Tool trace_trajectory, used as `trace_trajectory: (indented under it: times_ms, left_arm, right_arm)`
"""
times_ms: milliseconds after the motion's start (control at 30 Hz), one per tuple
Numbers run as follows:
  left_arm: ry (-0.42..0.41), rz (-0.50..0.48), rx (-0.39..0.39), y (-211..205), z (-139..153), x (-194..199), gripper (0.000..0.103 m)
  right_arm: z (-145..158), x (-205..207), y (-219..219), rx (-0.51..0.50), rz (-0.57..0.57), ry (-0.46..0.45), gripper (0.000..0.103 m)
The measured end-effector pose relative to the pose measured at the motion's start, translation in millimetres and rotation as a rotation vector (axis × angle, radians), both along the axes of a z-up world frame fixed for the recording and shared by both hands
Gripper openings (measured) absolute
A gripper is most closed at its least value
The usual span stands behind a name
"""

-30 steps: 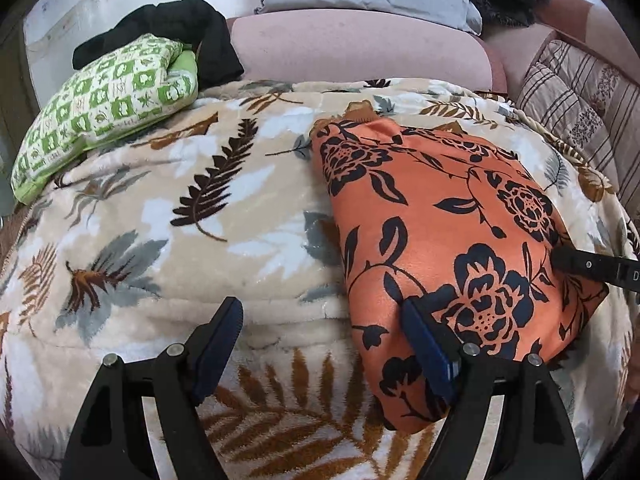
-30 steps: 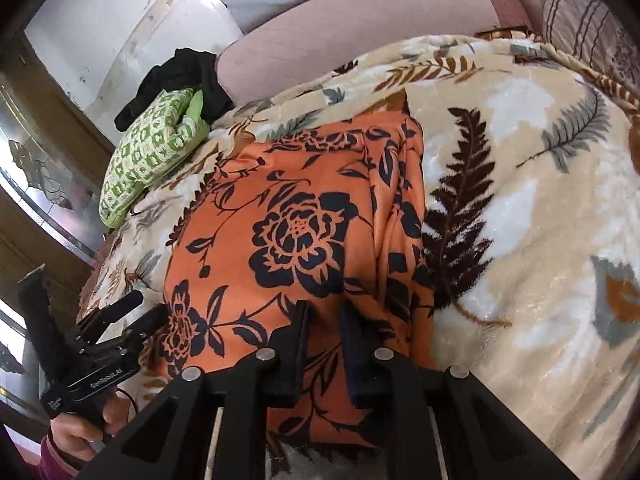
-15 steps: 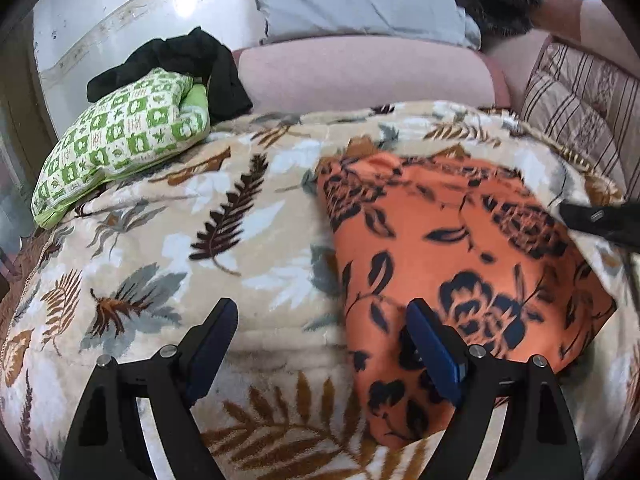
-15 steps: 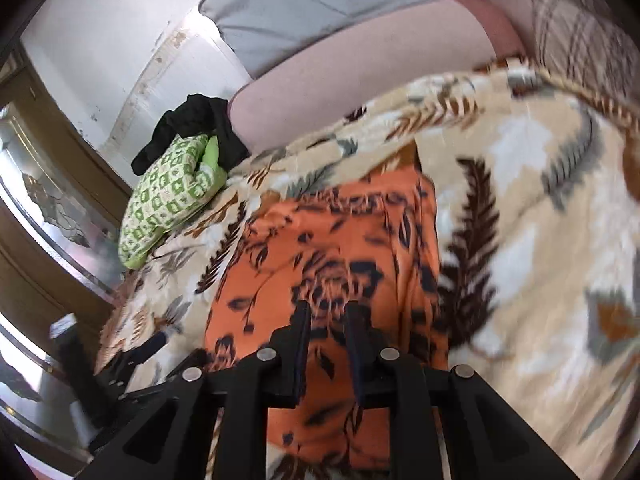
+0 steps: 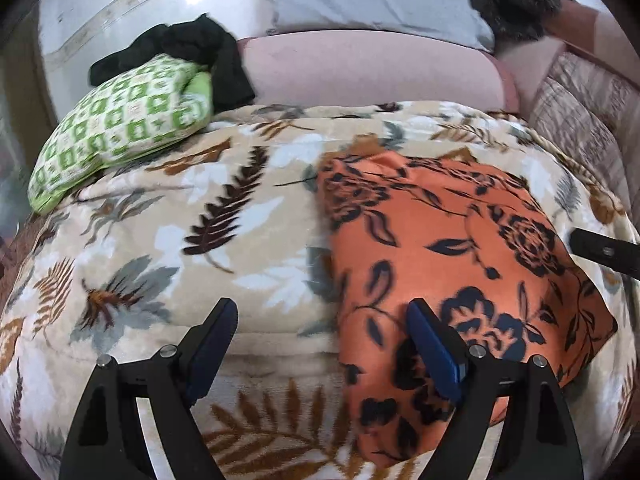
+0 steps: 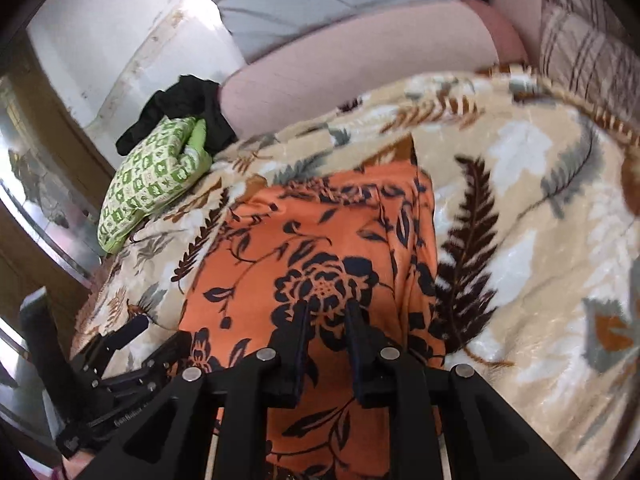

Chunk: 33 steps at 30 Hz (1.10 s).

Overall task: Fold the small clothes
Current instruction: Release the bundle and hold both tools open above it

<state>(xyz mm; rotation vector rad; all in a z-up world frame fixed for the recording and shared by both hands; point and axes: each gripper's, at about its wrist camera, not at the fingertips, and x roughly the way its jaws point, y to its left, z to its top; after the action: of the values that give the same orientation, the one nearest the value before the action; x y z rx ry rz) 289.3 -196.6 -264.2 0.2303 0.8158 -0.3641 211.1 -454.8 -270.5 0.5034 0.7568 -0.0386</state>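
Orange floral garment (image 5: 448, 248) lies folded on our leaf-print blanket (image 5: 168, 240). Left gripper (image 5: 320, 344) spread wide, empty; right gripper (image 6: 326, 316) narrowed above the cloth, any contact hidden.

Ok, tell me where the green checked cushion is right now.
The green checked cushion lies at the upper left of both wrist views, on the far left edge of the leaf-print blanket, with black clothing bunched behind it.
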Motion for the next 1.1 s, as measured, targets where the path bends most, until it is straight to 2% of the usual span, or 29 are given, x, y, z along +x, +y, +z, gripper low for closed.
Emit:
trace_trajectory:
  times_ms: [67,167,267,333,367,500,733,833,900,1100]
  left_arm:
    - [0.030,0.029,-0.028,10.0,-0.8,5.2,0.087]
    - [0.090,0.058,-0.054,19.0,-10.5,13.5,0.087]
    - [0.064,0.041,0.009,9.1,-17.3,12.4,0.088]
    - [0.026,0.028,0.068,0.8,-18.2,8.6,0.088]
    - [0.012,0.028,0.078,-0.3,-16.8,7.8,0.088]
    - [-0.021,0.036,0.075,0.9,-7.1,5.3,0.087]
    - [-0.074,0.010,0.035,-4.2,8.5,-2.6,0.087]
    - [-0.062,-0.004,0.036,-9.2,5.6,-2.1,0.087]
    - [-0.044,-0.009,0.055,-13.2,-1.1,-0.4,0.087]
    - [-0.043,-0.008,0.056,-15.5,-5.4,-0.6,0.087]
  right_arm:
    - [9.4,-8.4,1.7,-0.007,-0.002,-0.036,0.020]
    - [9.0,-12.3,3.1,0.051,0.013,-0.042,0.021]
    - [-3.2,-2.9,7.8,0.072,0.032,0.011,0.021]
    - [-22.3,9.5,10.9,0.072,0.043,0.110,0.021]
    - [-28.8,12.4,11.0,0.075,0.040,0.125,0.021]
    - [-18.2,10.2,10.6,0.055,0.040,0.101,0.021]
    - [2.5,1.9,15.4,0.006,0.039,-0.009,0.021]
    - [-4.9,12.5,18.0,-0.002,0.028,0.029,0.021]
    - [-19.9,20.5,19.2,-0.010,0.025,0.099,0.023]
    - [-21.3,20.6,25.0,-0.047,0.029,0.092,0.025]
